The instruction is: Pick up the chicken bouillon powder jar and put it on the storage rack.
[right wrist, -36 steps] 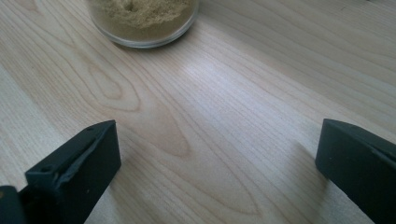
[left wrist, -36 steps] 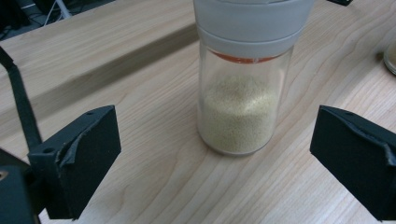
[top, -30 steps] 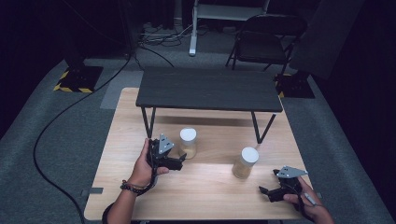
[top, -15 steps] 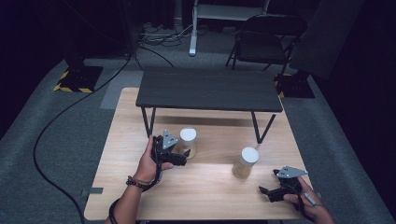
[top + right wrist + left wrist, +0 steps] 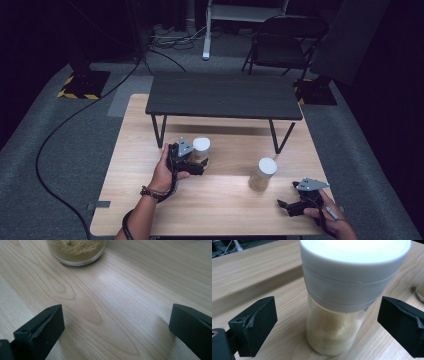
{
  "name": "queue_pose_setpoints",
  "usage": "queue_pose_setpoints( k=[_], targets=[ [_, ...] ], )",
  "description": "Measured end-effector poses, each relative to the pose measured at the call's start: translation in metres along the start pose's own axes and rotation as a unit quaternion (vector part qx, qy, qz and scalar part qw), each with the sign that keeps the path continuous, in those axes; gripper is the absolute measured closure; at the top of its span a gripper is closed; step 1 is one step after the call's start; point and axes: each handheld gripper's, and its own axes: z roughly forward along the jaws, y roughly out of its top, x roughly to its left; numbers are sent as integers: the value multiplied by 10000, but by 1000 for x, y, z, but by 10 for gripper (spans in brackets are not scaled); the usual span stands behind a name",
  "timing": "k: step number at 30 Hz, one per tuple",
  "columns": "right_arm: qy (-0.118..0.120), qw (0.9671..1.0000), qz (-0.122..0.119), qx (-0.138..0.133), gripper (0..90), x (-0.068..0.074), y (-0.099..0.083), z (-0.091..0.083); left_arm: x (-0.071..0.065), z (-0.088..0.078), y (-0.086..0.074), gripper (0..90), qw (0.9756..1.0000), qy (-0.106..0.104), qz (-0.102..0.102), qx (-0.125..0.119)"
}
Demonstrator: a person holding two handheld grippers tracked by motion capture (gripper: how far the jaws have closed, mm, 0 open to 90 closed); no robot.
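Two clear jars of tan powder with white lids stand on the wooden table [image 5: 210,210]. The left jar [image 5: 201,151] [image 5: 342,302] stands upright between the jaws of my left gripper [image 5: 199,167] [image 5: 324,327], which is open, with a gap on each side of the jar. The right jar [image 5: 263,174] stands alone; its base [image 5: 76,250] is at the top of the right gripper view. My right gripper [image 5: 286,206] [image 5: 115,332] is open near the table's front right, over bare wood, a short way from that jar.
A low black bench [image 5: 225,95] on thin legs stands across the back half of the table, just behind the left jar. On the floor beyond are a folding chair [image 5: 280,45] and cables [image 5: 60,135].
My left gripper has moved right and forward to the left jar, which now stands between its jaws. The right gripper and both jars have stayed put.
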Motion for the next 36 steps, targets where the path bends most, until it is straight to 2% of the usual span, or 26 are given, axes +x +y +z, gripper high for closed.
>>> queue_pose_setpoints(
  k=[6,9,16,20,28,34,36],
  targets=[
    [0,10000,0,0,0,0,0,0,1,8,0,29,9999,-53,-123,-14],
    [0,10000,-1,-1,0,0,0,0,5,10,-3,31,9994,-151,-310,-70],
    [0,10000,-1,0,0,0,0,0,4,17,-6,39,9988,-146,-450,-128],
    [0,10000,1,0,0,0,0,0,-1,21,-8,49,9988,-92,-452,-182],
    [0,10000,0,0,0,0,0,0,-14,25,-14,72,9983,147,-455,-322],
    [0,10000,0,-1,0,0,0,0,-17,23,-20,126,9969,270,-543,-509],
    [0,10000,1,-1,0,0,0,0,-17,23,-23,178,9965,270,-550,-575]
  ],
)
